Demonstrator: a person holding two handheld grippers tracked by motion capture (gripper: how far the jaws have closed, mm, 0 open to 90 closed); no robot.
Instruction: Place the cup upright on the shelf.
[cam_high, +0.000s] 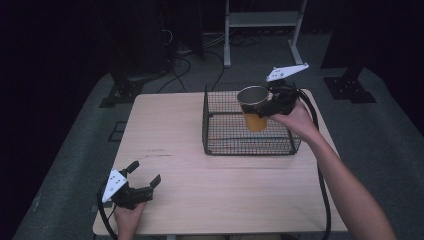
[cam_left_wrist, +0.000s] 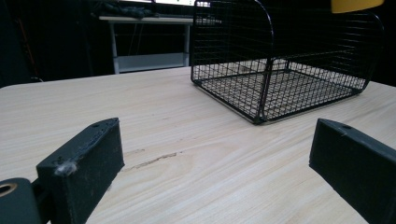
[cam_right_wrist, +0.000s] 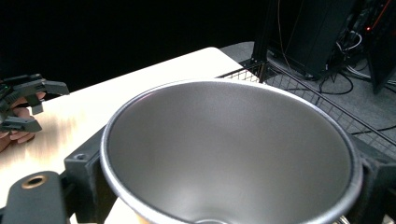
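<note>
Parted black fingers (cam_left_wrist: 81, 172) low over wooden table (cam_left_wrist: 187, 140), wire basket (cam_left_wrist: 280, 70) beyond.

Cup (cam_left_wrist: 357, 4) cut off, probably mid-body.

The tapered metal cup (cam_high: 254, 107) has an orange outer wall and a plain silver-grey, matt inside, ringed by a brighter silver rim. The black wire-mesh basket (cam_high: 215, 135) is a fine square grid all over, floor and walls alike, and the pale wooden worktop (cam_high: 170, 150) under it is a light beige with long faint grain lines and one short darker streak. Both grippers have black fingers (cam_left_wrist: 84, 170), each gripper topped by a white three-cornered plate with small dark dots.
</note>
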